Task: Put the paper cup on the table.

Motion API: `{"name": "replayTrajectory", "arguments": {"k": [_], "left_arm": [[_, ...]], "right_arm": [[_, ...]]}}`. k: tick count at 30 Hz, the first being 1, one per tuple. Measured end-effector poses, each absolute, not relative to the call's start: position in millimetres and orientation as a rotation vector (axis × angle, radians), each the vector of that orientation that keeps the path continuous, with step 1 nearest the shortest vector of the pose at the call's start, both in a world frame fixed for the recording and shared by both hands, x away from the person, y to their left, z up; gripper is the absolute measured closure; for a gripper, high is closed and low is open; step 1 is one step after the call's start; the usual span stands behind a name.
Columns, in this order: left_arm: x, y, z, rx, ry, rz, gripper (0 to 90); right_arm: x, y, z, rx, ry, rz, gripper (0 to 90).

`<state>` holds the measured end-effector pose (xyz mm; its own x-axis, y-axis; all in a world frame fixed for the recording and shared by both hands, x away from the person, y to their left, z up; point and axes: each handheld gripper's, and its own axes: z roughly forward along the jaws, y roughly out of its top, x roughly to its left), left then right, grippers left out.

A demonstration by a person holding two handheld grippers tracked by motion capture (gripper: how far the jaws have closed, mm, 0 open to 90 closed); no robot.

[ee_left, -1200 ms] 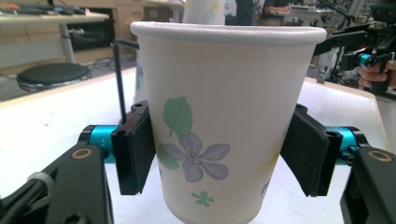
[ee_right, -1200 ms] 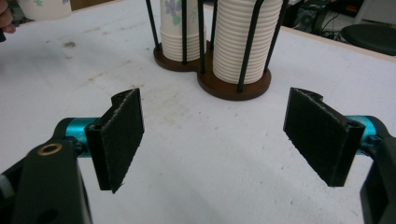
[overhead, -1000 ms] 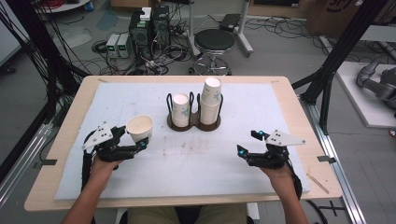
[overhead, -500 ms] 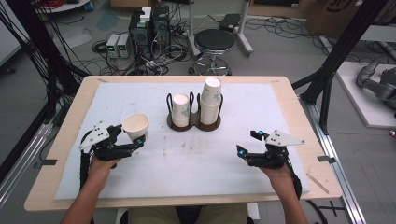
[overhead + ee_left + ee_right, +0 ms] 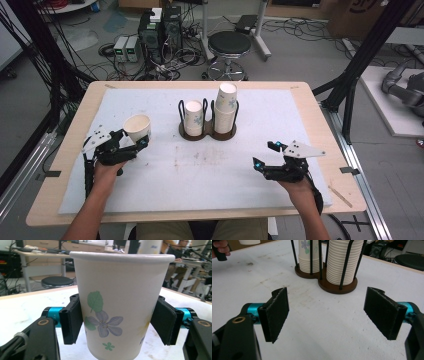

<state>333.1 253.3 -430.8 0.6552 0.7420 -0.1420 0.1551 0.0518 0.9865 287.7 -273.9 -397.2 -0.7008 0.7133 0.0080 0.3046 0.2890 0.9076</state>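
Paper cup (image 5: 120, 305) sits upright between the pads of the left hand-held gripper (image 5: 131, 145), clamped at mid-wall, over the left part of the tabletop (image 5: 210, 185), well apart from the cup holder (image 5: 207, 131). Likely light, thin-walled, easily crushed; the grip belongs on the side wall below the rolled rim, gently. Right hand-held gripper (image 5: 329, 315) stands apart, empty

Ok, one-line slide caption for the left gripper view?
Left gripper clamps an upright flower-printed paper cup by its sides above the white-covered table.
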Motion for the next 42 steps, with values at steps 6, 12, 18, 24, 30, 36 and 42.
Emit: {"name": "replayTrajectory", "arguments": {"k": [6, 12, 18, 24, 30, 36, 42], "left_arm": [[345.2, 258.4, -437.8, 1.491, 0.838, 0.527, 31.5], [353.0, 259.3, -444.0, 1.536, 0.898, 0.53, 31.5], [356.0, 256.8, -448.3, 1.642, 0.964, 0.548, 31.8], [357.0, 251.7, -451.2, 1.734, 1.001, 0.553, 32.2], [355.9, 250.7, -451.8, 1.802, 1.022, 0.556, 32.3], [347.6, 255.6, -448.8, 1.868, 1.025, 0.544, 32.3], [339.1, 256.7, -448.5, 1.916, 1.032, 0.562, 32.3]], "right_arm": [[286.3, -273.6, -396.9, 0.915, 2.163, 1.383, 20.8], [286.6, -273.8, -397.9, 0.926, 2.164, 1.383, 20.8], [287.5, -272.7, -398.6, 0.922, 2.172, 1.381, 20.8], [287.6, -271.8, -398.6, 0.92, 2.179, 1.385, 20.8], [287.7, -271.9, -398.5, 0.923, 2.179, 1.387, 20.8], [287.2, -272.5, -397.9, 0.923, 2.176, 1.39, 20.9], [288.3, -272.4, -397.2, 0.915, 2.175, 1.392, 20.8]]}}
